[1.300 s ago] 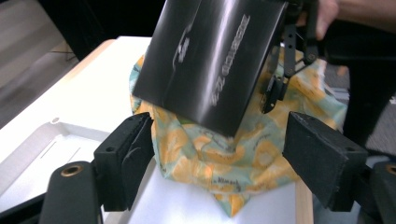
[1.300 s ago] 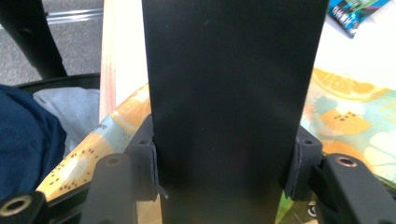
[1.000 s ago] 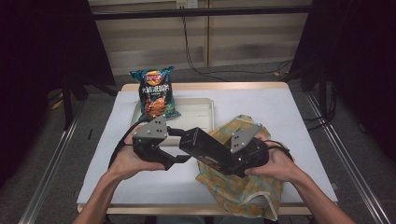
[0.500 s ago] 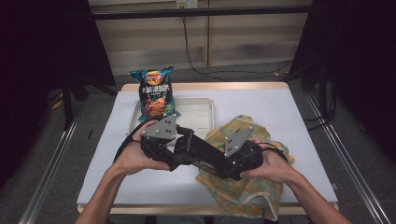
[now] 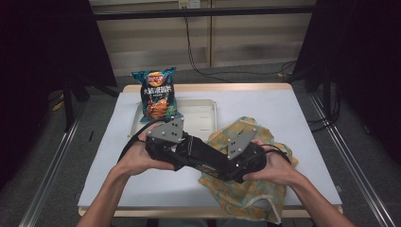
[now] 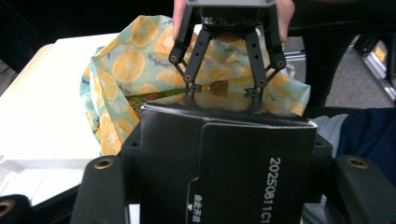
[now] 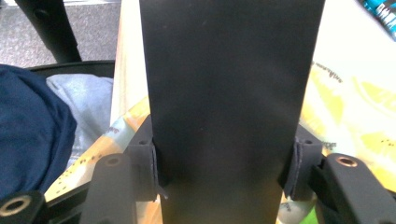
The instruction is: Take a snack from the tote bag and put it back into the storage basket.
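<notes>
A long black box (image 5: 204,160) with a white printed code (image 6: 275,189) is held between my two grippers above the front of the table. My left gripper (image 5: 185,150) is shut on its near-left end, and its pads (image 6: 134,145) press the box's sides. My right gripper (image 5: 226,165) is shut on the other end, with the box (image 7: 231,93) running up between its pads (image 7: 299,163). In the left gripper view the right gripper (image 6: 224,89) faces me past the box's far edge. A lemon-print cloth bag (image 5: 250,191) lies under the box.
A bag of chips (image 5: 157,93) stands at the back left of the white table (image 5: 293,113), leaning at a shallow white tray (image 5: 208,108). The cloth bag (image 6: 126,65) hangs over the front right edge. Dark stands flank the table.
My left gripper has moved right, toward the right gripper, and the box between them has tilted a little. In the last half second almost nothing has shifted.
</notes>
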### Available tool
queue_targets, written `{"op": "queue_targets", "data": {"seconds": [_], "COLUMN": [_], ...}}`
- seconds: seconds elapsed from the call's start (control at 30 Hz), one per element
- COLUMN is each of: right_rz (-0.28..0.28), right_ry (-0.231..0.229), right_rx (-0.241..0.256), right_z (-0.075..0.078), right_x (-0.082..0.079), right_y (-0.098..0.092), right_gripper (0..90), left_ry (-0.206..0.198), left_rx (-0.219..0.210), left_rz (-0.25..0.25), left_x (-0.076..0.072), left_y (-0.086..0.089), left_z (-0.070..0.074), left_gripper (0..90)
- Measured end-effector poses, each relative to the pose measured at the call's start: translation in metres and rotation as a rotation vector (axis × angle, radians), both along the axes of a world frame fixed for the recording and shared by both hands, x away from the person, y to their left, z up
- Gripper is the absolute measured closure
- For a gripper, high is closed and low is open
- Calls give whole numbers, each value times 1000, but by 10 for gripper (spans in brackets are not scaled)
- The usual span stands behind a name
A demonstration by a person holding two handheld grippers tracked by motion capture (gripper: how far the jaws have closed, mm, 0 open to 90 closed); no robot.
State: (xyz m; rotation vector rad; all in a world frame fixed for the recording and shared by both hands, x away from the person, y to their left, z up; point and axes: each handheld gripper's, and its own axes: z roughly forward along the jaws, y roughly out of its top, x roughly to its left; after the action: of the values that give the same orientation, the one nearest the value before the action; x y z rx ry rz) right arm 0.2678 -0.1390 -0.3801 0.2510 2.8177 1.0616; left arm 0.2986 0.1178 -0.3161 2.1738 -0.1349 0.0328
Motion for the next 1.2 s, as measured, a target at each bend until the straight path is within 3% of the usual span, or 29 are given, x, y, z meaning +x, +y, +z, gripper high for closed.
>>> {"op": "queue_targets", "data": {"seconds": [0.17,0.33,0.57,0.87,1.03,1.2], "right_rz": [-20,-34,-103,-172,-210,-227], "right_ry": [-6,2,-30,-51,-68,-75], "right_rx": [97,139,236,340,384,395], "right_z": [4,6,12,20,22,22], "right_x": [2,4,4,-1,-5,-9], "right_y": [-6,-9,-19,-34,-43,-48], "right_gripper": [393,360,203,135,122,122], "left_ry": [22,32,57,77,88,112], "left_rx": [-51,-75,-119,-182,-219,-252], "left_rz": [11,21,70,138,183,244], "left_x": [0,1,7,15,20,30], "left_y": [6,9,21,41,54,67], "left_z": [2,1,-3,-6,-9,-12], "left_gripper": [435,441,442,443,442,441]}}
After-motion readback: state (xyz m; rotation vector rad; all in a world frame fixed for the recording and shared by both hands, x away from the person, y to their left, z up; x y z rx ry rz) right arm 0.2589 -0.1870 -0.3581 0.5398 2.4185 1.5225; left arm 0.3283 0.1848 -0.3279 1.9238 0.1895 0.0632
